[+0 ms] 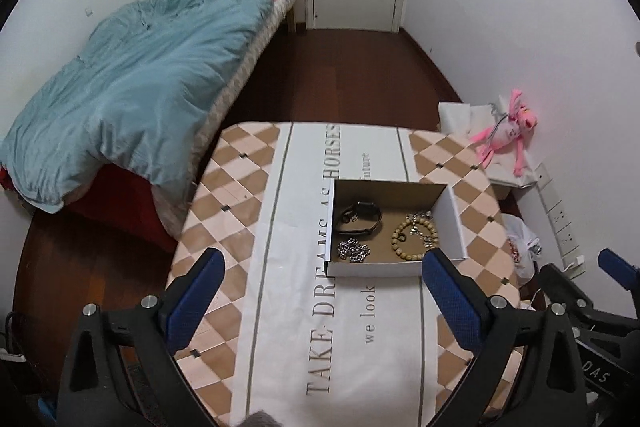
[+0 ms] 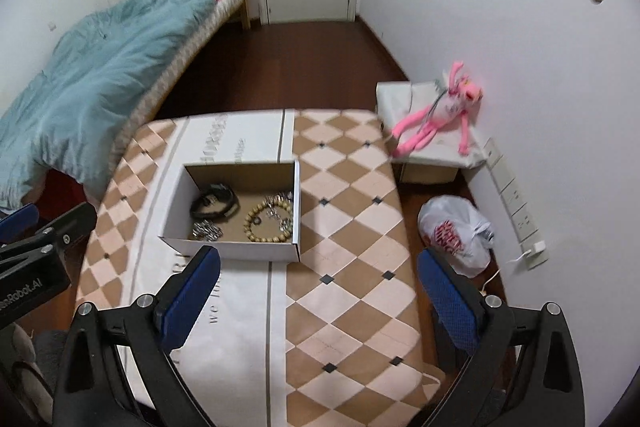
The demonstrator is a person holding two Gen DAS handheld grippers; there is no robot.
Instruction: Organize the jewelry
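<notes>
We find the white cardboard box (image 1: 394,269) open on the table (image 1: 256,227), right of centre in the left wrist view and left of centre in the right wrist view. Inside it lie a black watch (image 1: 360,217) at the upper left, a silver chain (image 1: 354,250) at the lower left, a wooden bead bracelet (image 1: 416,239) at the lower right, and a cluster of silver pieces (image 1: 420,217) at the upper right, overlapping the bracelet's far edge.

The right wrist view alone shows the whole white plastic bag (image 2: 456,233) with red print on the floor at the right, and the covered box (image 2: 424,131) under the pink plush toy (image 2: 436,119). The left wrist view shows only a sliver of that bag, yet gives the printed lettering on the table runner (image 1: 332,307) far more fully. Each view catches part of the other tool at its edge.

The left gripper (image 1: 320,291) hovers above the table at the bottom of its frame, fingers spread wide with nothing between them, the right pad (image 1: 452,299) just before the box's near right corner. The right gripper (image 2: 316,291) hovers likewise, spread wide and empty, its left pad (image 2: 192,291) just before the box's near wall.
</notes>
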